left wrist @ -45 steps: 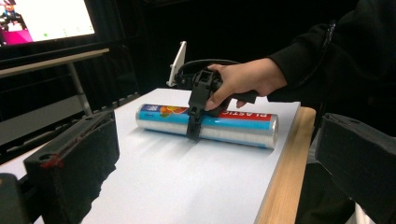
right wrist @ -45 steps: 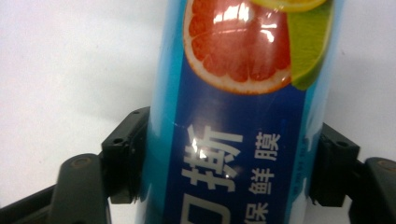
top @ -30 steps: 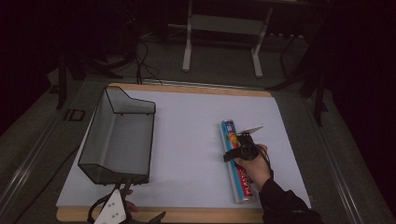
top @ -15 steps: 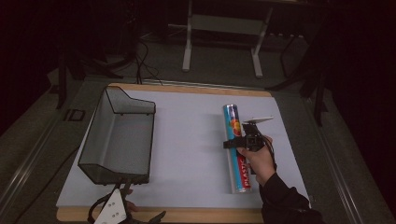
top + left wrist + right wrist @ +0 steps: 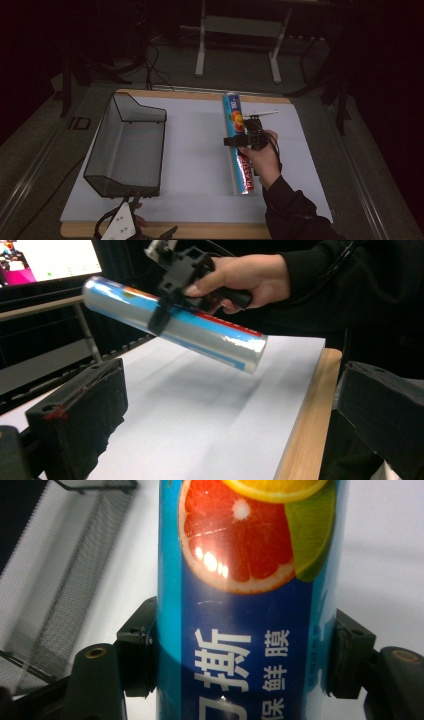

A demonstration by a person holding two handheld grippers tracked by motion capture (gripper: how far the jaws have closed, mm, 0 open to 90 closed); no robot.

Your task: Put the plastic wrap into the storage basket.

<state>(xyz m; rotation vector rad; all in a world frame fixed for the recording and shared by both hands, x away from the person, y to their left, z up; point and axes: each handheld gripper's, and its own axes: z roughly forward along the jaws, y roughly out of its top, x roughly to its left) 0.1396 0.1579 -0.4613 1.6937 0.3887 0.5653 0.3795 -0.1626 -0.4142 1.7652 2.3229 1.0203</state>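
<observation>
The table has a light wooden top, its edge showing along the near and far sides. A large white sheet lies flat on it and covers nearly the whole surface. On the sheet's left part stands a black wire-mesh basket, long side running away from the person, its far wall taller than its near wall.
</observation>
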